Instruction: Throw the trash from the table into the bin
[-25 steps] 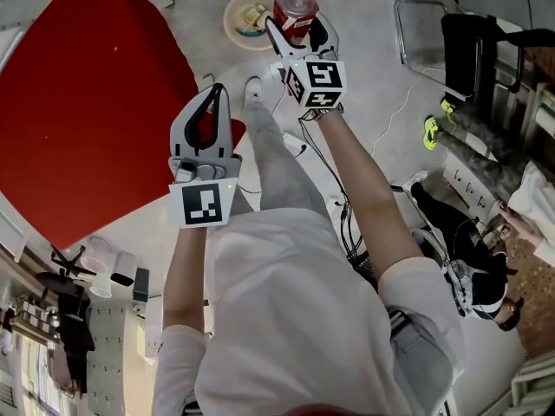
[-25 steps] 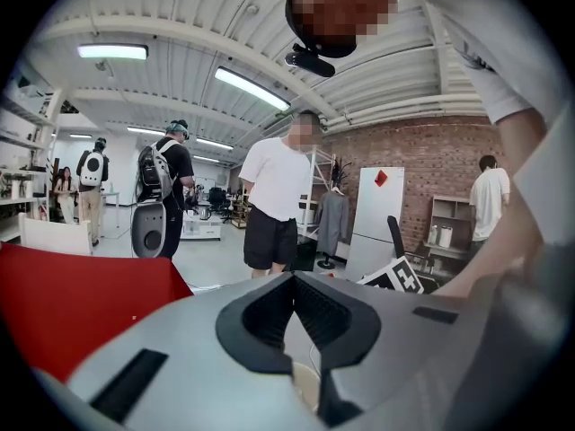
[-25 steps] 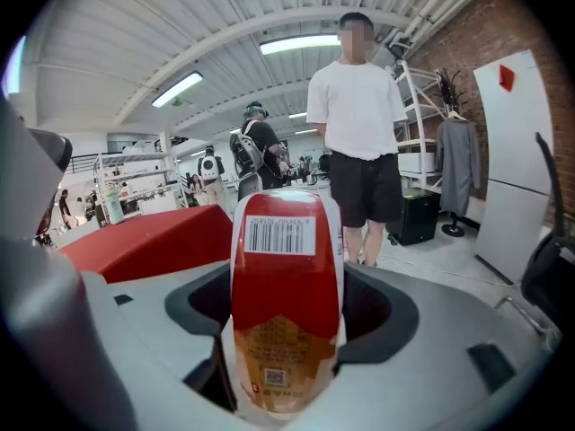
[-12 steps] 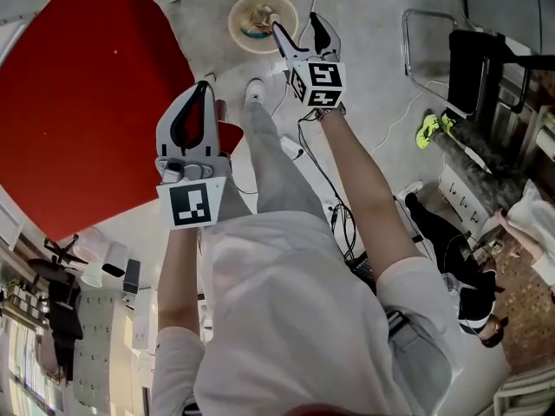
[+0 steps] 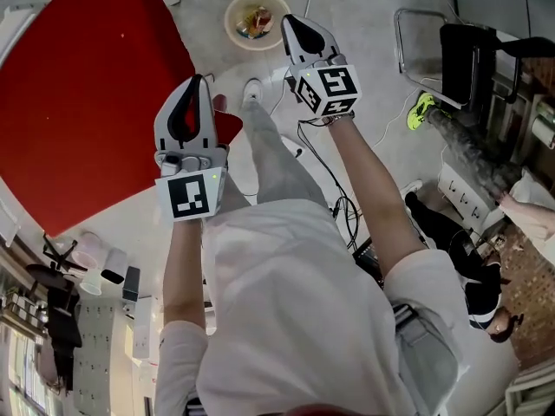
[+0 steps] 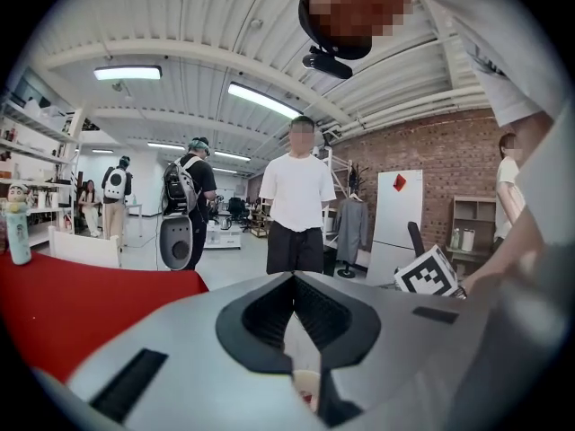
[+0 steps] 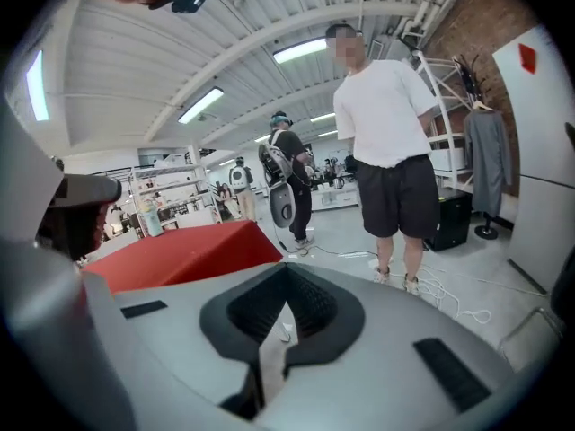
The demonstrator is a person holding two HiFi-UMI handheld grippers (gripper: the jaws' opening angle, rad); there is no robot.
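Step in hand, as we read it: a drop into the bin is over and both grippers are free. The right gripper [image 5: 291,22] has just been closing its jaws; they now meet at the tips with nothing between them, as its own view confirms [image 7: 287,269]. The left gripper [image 5: 196,83] is also closed and empty, tips together [image 6: 293,278].

The bin [image 5: 232,7], cream and round, stands on the floor ahead of the person's feet, just off the corner of the red table [image 5: 78,94]. Trash [image 5: 254,20] lies inside it. In the head view the right gripper's tips sit just beside the bin's right rim and look raised above it. The left gripper hangs further back, over the table's near corner, apart from the bin.

Next move, our guess: turn back to the table, open one gripper wide and go for the next piece. The part of the table we see in the head view shows no trash. A small bottle [image 6: 17,232] stands at its far edge in the left gripper view, and we cannot tell whether it counts.
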